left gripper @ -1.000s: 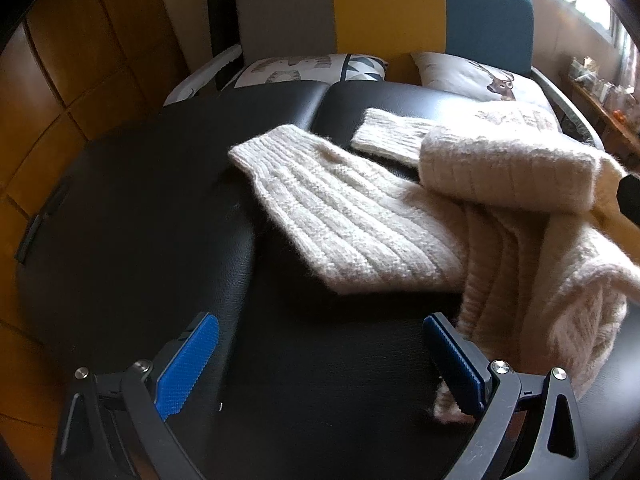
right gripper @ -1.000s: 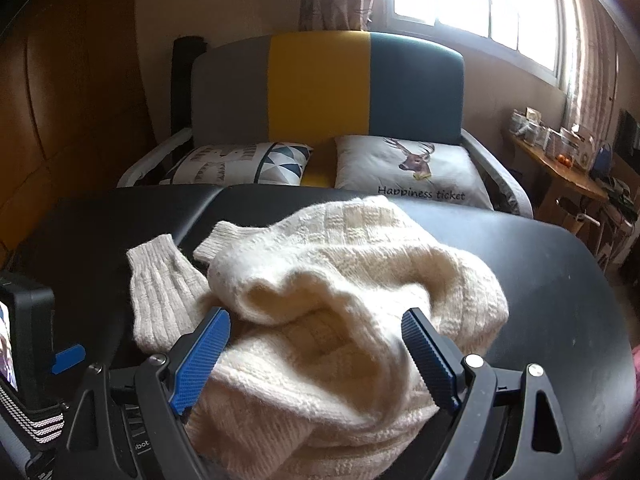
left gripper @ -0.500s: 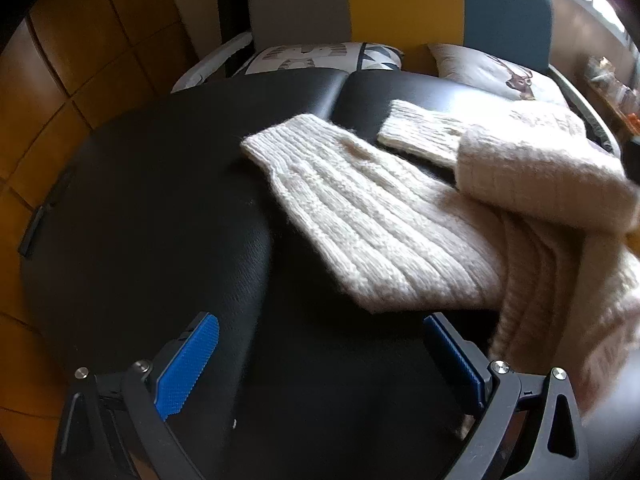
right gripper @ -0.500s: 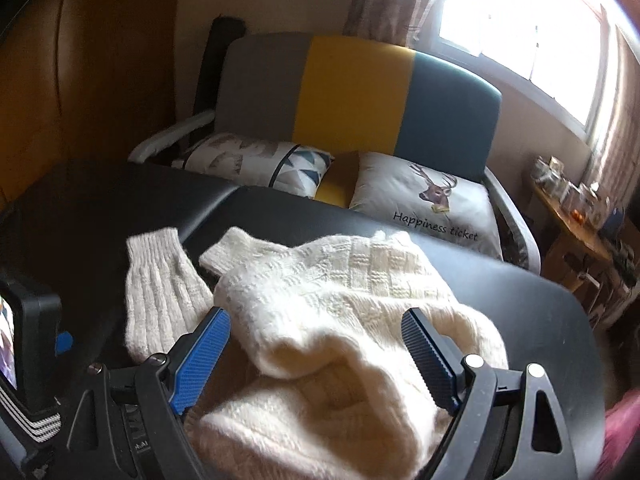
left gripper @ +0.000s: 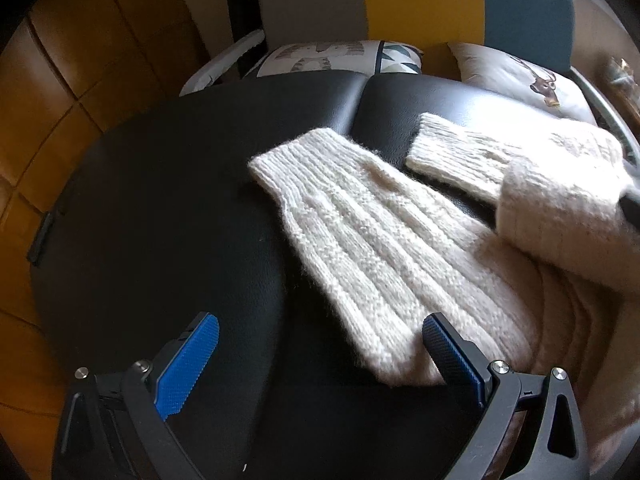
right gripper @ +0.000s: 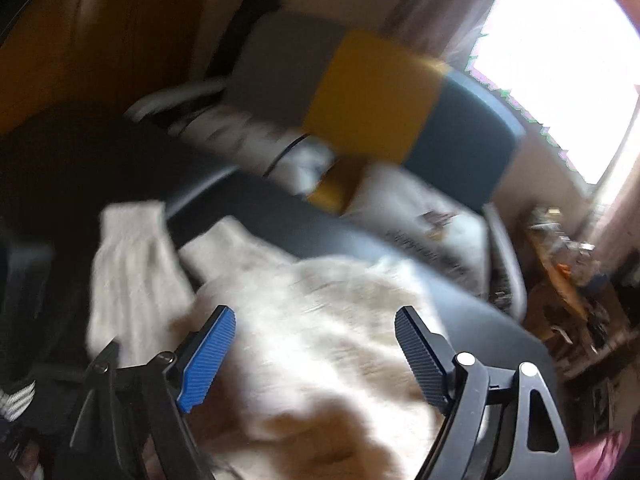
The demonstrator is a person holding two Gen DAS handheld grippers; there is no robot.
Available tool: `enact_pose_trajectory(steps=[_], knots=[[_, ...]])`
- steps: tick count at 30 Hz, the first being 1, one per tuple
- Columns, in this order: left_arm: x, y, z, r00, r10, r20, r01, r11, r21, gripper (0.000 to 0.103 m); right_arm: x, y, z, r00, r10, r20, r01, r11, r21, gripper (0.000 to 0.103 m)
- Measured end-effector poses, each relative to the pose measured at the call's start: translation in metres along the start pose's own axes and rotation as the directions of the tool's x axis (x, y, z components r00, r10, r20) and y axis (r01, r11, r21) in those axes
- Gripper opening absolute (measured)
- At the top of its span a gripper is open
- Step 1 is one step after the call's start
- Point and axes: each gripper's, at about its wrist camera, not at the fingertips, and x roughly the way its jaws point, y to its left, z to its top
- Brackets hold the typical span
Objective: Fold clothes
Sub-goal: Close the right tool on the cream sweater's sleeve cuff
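My left fingers (left gripper: 320, 354) are spread wide over the black padded table (left gripper: 160, 208), holding nothing. The cream ribbed knit sweater (left gripper: 380, 248) lies rumpled there, sleeves stretched out. My right fingers (right gripper: 316, 344), just narrowing yet apart, hover over its bunched body.

Black table (left gripper: 160, 208) bare left; sweater (left gripper: 384, 248) heaped right; sofa (left gripper: 420, 4) behind.

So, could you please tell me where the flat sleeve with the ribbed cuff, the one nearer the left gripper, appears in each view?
Left wrist: the sleeve runs diagonally across the centre, cuff at upper left.
Right wrist: the same sleeve, blurred, lies at left of centre, cuff at the top.
Shared landmark: the yellow backrest panel at the top of both views.
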Motion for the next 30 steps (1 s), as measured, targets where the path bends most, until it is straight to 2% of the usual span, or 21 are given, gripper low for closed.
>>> enact_pose_trajectory(steps=[2, 6, 7, 8, 12, 13, 14, 16, 21, 30], knots=[[0.005, -0.001, 0.002, 1.000, 0.004, -0.010, -0.004, 1.000, 0.003, 0.103, 0.012, 0.008, -0.002, 0.998, 0.039, -0.056, -0.041, 0.998, -0.037, 0.084], [0.010, -0.003, 0.005, 1.000, 0.011, -0.016, -0.011, 1.000, 0.005, 0.103, 0.041, 0.015, -0.007, 0.987, 0.005, -0.159, -0.012, 0.999, -0.048, 0.083], [0.010, -0.003, 0.005, 1.000, 0.012, -0.015, -0.012, 1.000, 0.006, 0.103, 0.045, 0.014, -0.009, 0.986, 0.005, -0.165, -0.014, 0.999, -0.049, 0.078], [0.010, -0.003, 0.004, 1.000, 0.013, -0.014, -0.013, 1.000, 0.007, 0.103, 0.047, 0.013, -0.011, 0.986, 0.008, -0.167, -0.016, 0.999, -0.049, 0.065], [0.010, -0.005, 0.003, 1.000, 0.020, -0.010, -0.020, 1.000, 0.009, 0.103, 0.048, 0.009, -0.017, 0.989, 0.019, -0.149, -0.023, 0.999, -0.026, 0.032], [0.010, -0.005, 0.002, 1.000, 0.021, -0.011, -0.021, 1.000, 0.008, 0.103, 0.045, 0.007, -0.018, 0.991, 0.024, -0.135, -0.027, 0.999, -0.018, 0.021], [0.010, -0.005, 0.002, 1.000, 0.023, -0.011, -0.023, 1.000, 0.008, 0.103, 0.042, 0.006, -0.019, 0.992, 0.029, -0.120, -0.030, 0.999, -0.010, 0.017], [0.007, -0.005, 0.002, 1.000, 0.029, -0.010, -0.029, 1.000, 0.003, 0.103, 0.040, 0.001, -0.019, 0.993, 0.046, -0.106, -0.045, 0.999, 0.011, 0.014], [-0.008, -0.005, 0.006, 0.999, -0.006, 0.035, 0.007, 1.000, -0.030, 0.103, 0.031, -0.012, -0.020, 0.994, 0.080, -0.072, -0.075, 0.995, 0.068, 0.013], [0.004, -0.027, 0.009, 0.998, 0.062, 0.021, -0.063, 0.997, 0.048, 0.103, 0.014, -0.027, -0.018, 0.997, 0.081, -0.019, -0.078, 0.992, 0.100, 0.013]])
